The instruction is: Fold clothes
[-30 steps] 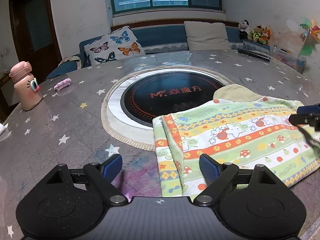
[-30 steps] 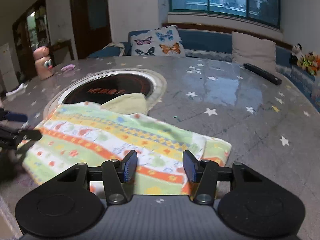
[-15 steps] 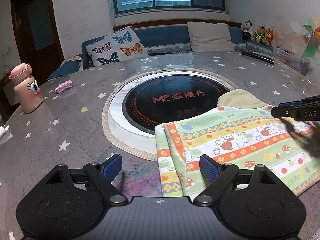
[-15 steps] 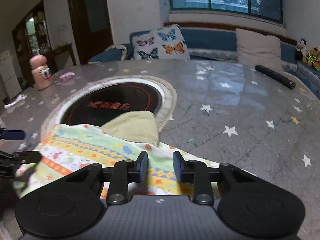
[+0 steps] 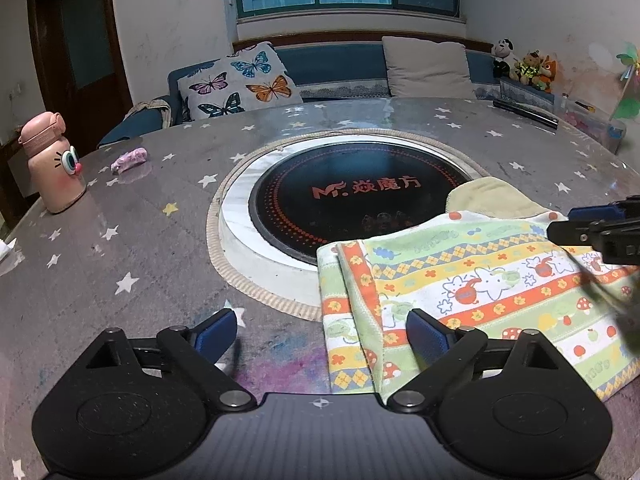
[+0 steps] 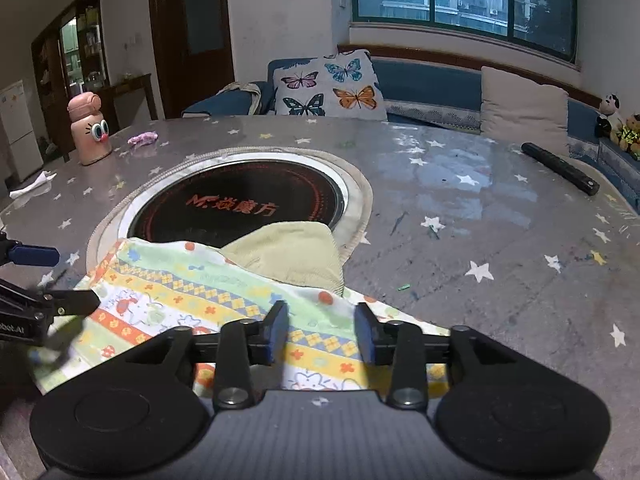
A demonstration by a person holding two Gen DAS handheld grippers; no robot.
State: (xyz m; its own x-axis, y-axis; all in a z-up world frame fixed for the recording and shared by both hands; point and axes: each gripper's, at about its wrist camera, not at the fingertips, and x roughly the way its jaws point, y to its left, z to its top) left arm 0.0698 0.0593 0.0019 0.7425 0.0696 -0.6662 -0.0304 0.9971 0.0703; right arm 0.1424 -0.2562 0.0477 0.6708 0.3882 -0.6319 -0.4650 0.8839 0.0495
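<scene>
A folded striped cloth [image 5: 472, 292] with cartoon prints lies on the round table, partly over the hotplate rim; it also shows in the right wrist view [image 6: 208, 300]. A pale yellow-green layer [image 6: 288, 252] sticks out from under it at the far side. My left gripper [image 5: 320, 334] is open at the cloth's near left corner, its right finger over the cloth edge. My right gripper [image 6: 320, 330] is open just above the cloth's edge and holds nothing. Each gripper shows in the other's view: the right one [image 5: 600, 228] and the left one [image 6: 48, 276].
A black round hotplate [image 5: 360, 196] sits in the middle of the star-patterned table [image 5: 152, 232]. A pink bottle [image 5: 52, 164] and a small pink wrapper [image 5: 130, 160] stand far left. A black remote [image 6: 560, 168] lies far right. A sofa with cushions is behind.
My right gripper narrowed over the cloth edge half a second ago, then opened wider again. It has shifted toward the cloth's far side. My left gripper stayed open and nearly still.
</scene>
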